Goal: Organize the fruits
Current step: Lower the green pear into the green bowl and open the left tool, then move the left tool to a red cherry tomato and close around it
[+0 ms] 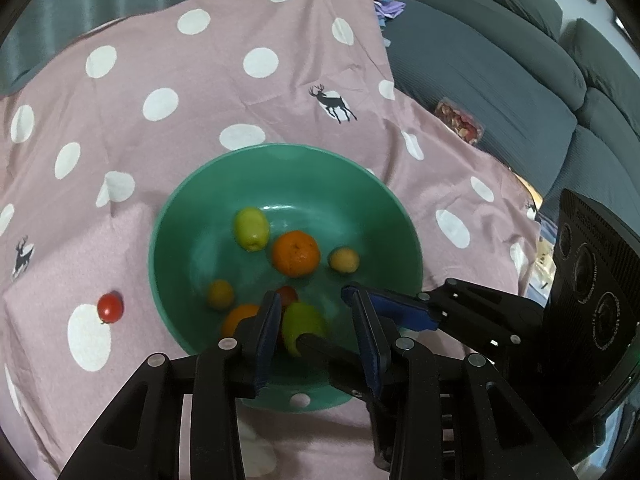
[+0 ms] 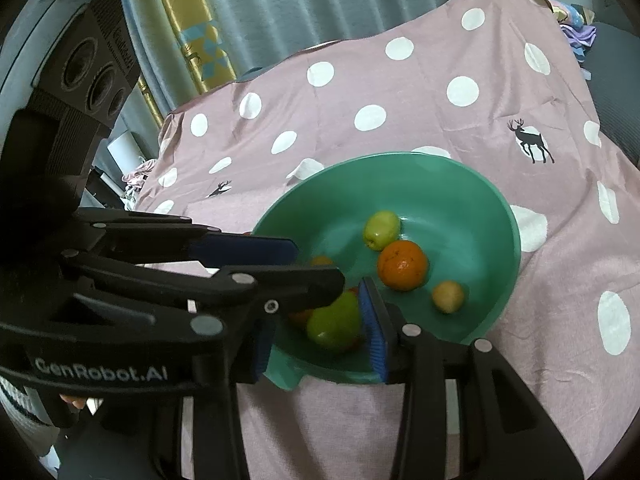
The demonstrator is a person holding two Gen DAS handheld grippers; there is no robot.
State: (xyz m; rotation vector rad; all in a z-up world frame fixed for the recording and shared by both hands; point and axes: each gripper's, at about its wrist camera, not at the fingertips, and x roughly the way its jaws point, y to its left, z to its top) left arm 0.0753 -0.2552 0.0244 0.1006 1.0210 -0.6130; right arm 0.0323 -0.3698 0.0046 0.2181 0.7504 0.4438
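Hovering over the green bowl (image 1: pixel 192 216), both grippers stand slightly parted and empty. The right gripper (image 2: pixel 320 320) brackets a green fruit (image 2: pixel 334 326) without pressing it; the left gripper (image 1: pixel 316 332) grips nothing. A cherry tomato (image 1: pixel 110 307) lies outside on the dotted cloth (image 1: pixel 160 60).

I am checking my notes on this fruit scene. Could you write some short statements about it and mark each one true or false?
1. A cherry tomato lies on the tablecloth outside the green bowl. True.
2. The bowl is empty. False: it holds several fruits, including a mandarin.
3. The tablecloth is pink with white dots. True.
4. The tablecloth shows printed cats. False: they are deer.
5. A grey sofa stands beside the table. True.
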